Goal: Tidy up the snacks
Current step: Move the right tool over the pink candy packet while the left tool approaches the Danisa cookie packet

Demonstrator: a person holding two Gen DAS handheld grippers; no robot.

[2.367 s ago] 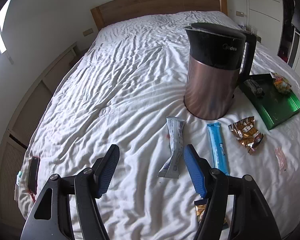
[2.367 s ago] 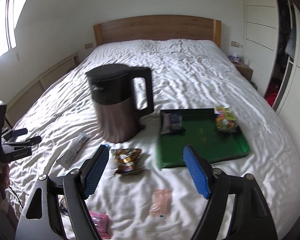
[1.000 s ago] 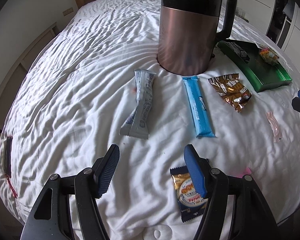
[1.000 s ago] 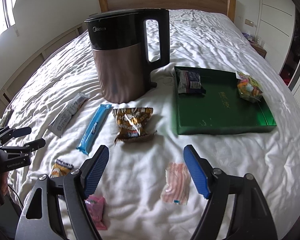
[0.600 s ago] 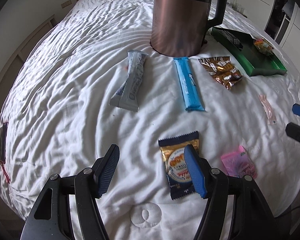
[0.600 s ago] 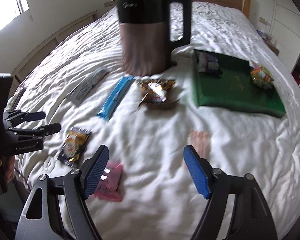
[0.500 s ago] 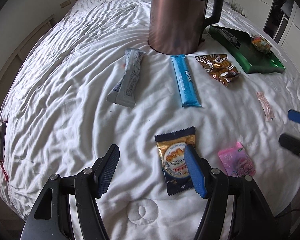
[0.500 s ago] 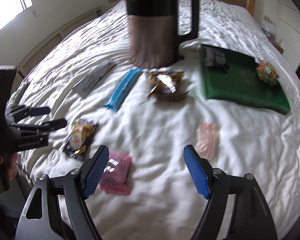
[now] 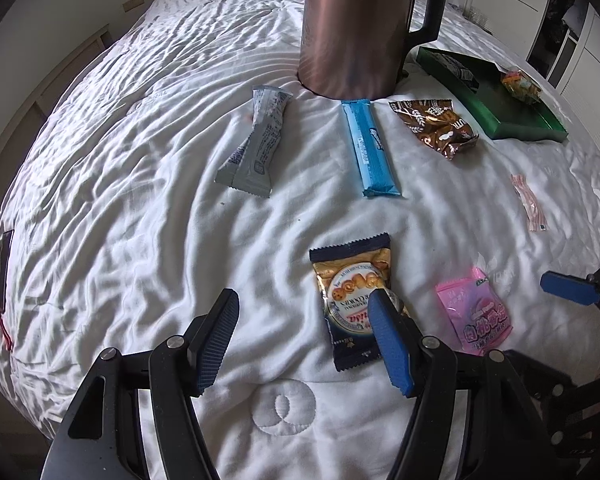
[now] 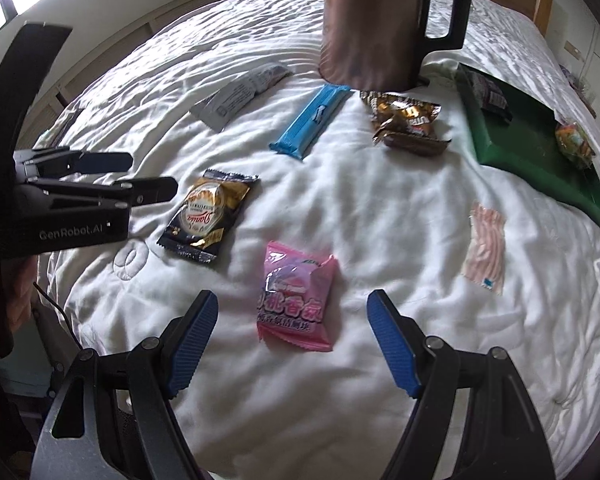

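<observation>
Snack packets lie on the white bed. A pink packet (image 10: 296, 300) lies just ahead of my open right gripper (image 10: 292, 340), between its fingers' lines. A gold-and-navy cookie packet (image 9: 354, 304) lies by the right finger of my open left gripper (image 9: 304, 340). Further off lie a grey bar (image 9: 256, 148), a blue bar (image 9: 370, 148), a brown packet (image 9: 436, 126) and a pale pink-striped packet (image 10: 485, 246). A green tray (image 10: 536, 160) at the right holds a dark packet (image 10: 490, 96) and a colourful packet (image 10: 574, 144).
A copper-and-black kettle (image 9: 360, 28) stands on the bed behind the bars, next to the tray. The bed's near edge lies just under both grippers. A dark phone-like object (image 9: 2, 268) lies at the bed's left edge. White wardrobes stand at the far right.
Both grippers have pulled back and lowered towards the bed's near edge. The cookie packet and pink packet have come into close view. Both grippers stayed open.
</observation>
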